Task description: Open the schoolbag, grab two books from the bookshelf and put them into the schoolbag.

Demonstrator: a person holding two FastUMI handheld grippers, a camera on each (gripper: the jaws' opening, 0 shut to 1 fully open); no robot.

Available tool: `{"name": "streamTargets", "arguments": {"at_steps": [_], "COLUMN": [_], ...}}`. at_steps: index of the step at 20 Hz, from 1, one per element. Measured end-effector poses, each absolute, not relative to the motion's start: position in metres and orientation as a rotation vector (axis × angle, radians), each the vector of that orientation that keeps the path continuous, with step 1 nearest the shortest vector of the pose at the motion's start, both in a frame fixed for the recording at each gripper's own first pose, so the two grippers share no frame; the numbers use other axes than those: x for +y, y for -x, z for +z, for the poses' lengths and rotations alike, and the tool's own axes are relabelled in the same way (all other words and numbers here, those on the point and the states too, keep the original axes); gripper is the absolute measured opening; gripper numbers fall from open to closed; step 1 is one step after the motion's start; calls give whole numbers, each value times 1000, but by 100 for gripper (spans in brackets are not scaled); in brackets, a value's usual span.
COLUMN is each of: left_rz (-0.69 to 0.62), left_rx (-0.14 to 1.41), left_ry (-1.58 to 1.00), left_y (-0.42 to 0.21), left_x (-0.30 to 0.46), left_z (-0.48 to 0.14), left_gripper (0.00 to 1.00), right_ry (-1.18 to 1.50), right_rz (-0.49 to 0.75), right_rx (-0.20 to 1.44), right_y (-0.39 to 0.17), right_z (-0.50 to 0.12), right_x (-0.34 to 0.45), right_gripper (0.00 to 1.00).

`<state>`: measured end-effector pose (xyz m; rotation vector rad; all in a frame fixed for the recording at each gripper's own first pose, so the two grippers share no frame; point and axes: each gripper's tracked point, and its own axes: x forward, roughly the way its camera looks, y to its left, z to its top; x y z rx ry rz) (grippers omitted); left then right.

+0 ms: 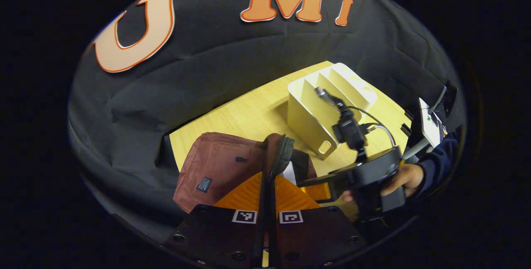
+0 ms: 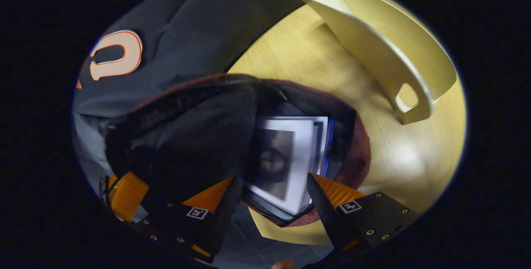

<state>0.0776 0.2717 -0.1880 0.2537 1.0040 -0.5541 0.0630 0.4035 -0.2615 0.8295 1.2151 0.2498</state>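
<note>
Left gripper view: left gripper [image 1: 267, 219], fingers drawn together w/ only a thin gap, pinching the dark zippered flap edge [image 1: 281, 152] of the maroon fabric schoolbag [image 1: 220, 165], which runs up from between the tips. Bag lies on the pale wooden tabletop [image 1: 249, 111] directly ahead of the fingers, front pocket to their left. A white page edge [image 1: 289, 173] shows in the bag mouth just right of the tips. Beyond and to the right stands the cream slotted bookshelf [image 1: 315, 115], divider slots facing up, apart from the bag. Further right, a hand [image 1: 404, 177] w/ dark sleeve holds the right gripper [image 1: 309, 182], its camera mount and cables above; its fingers reach toward the bag mouth. Right gripper view: right gripper [image 2: 269, 202], fingers well apart, nothing clamped btwn them. Two white-covered books [image 2: 290, 152] sit inside the open bag just ahead of the tips, stacked, a blue edge on the far side. The lifted flap hangs left of the books, above the left-hand finger. Bookshelf side wall w/ cut-out handle stands beyond the right-hand finger, on the tabletop.
</note>
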Motion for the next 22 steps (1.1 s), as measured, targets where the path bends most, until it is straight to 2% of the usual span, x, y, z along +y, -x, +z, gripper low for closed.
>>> {"name": "streamTargets", "arguments": {"at_steps": [3,6,11,13,14,15,20,22], "left_rz": [-560,-582,-611,-594,-583,-574,-546,-530], "left_rx": [1002,1013,1044,1058,1067,1079,1098,1081], "left_ry": [-242,-259,-266,-256,-252,-245,-192,-176], "left_y": [-74,-63,-40,-33,-29,-22,-3,-1], "left_x": [264,252,222,209,204,198,153,133], "left_z": [-195,-205,-228,-236,-239,-244,-255,-250], "left_gripper": [5,10,17,25,36,41,100,100], "right_ry": [-821,-759,-706,-668,-652,-635,-570,-521], "right_rz": [247,228,117,88,82,72,82,74], "right_rx": [1161,1071,926,888,873,859,799,763], "right_y": [-69,-78,-99,-98,-97,-95,-89,-89], "right_z": [-237,-216,-188,-181,-176,-172,-155,-149], "right_x": [370,329,245,212,200,185,128,103], "right_gripper": [97,97,97,97,97,97,97,97]}}
